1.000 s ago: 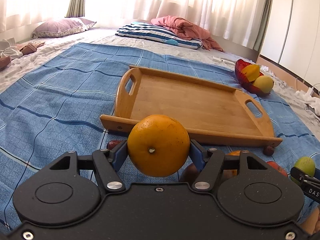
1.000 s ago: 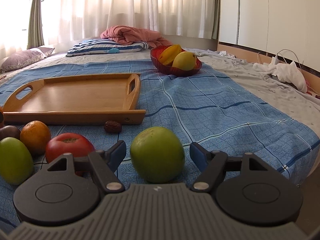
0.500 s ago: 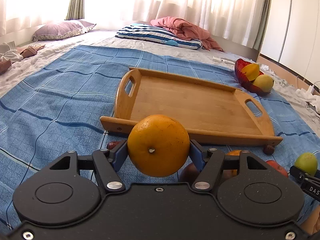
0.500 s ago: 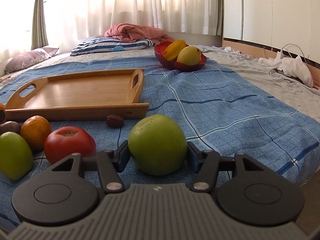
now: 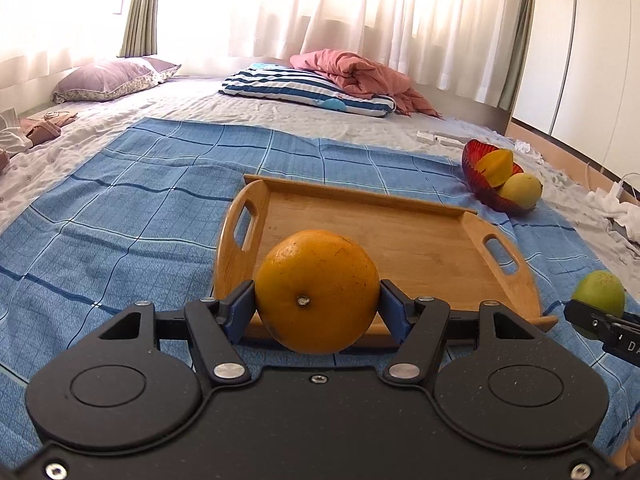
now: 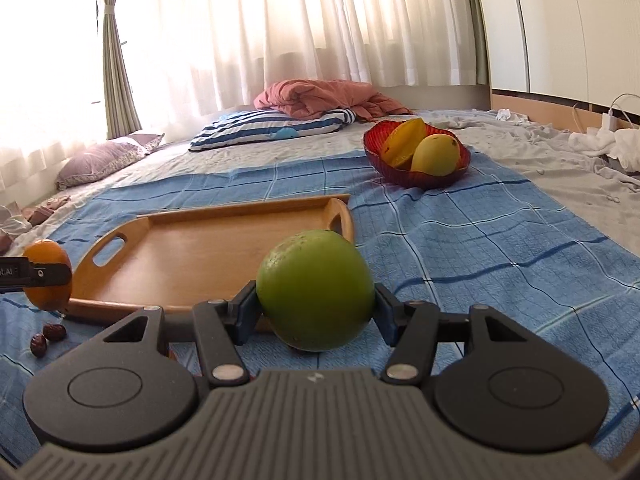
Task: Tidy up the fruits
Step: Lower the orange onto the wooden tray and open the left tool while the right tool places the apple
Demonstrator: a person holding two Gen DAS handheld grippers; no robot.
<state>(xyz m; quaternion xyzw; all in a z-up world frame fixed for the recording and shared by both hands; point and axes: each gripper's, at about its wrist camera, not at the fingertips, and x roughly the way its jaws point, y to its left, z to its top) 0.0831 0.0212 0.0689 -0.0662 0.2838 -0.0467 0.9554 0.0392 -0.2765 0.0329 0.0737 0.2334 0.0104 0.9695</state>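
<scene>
My left gripper [image 5: 318,304] is shut on an orange [image 5: 317,291], held above the blue blanket just in front of the wooden tray [image 5: 400,240]. In the right wrist view my right gripper [image 6: 315,308] is shut on a round green fruit [image 6: 315,289], lifted near the tray [image 6: 208,256] and its right handle. Each gripper shows in the other's view: the green fruit [image 5: 599,294] at the right edge, the orange [image 6: 48,280] at the left edge. The tray holds nothing.
A red bowl [image 6: 416,176] with a yellow mango and a star fruit sits behind the tray to the right. Two small dark dates [image 6: 48,338] lie on the blue checked blanket [image 6: 480,248] by the tray's near left corner. Pillows and a pink quilt lie at the back.
The right jaws closed on the green fruit and lifted it off the blanket. The left gripper rose with the orange toward the tray. The other fruits dropped out of view.
</scene>
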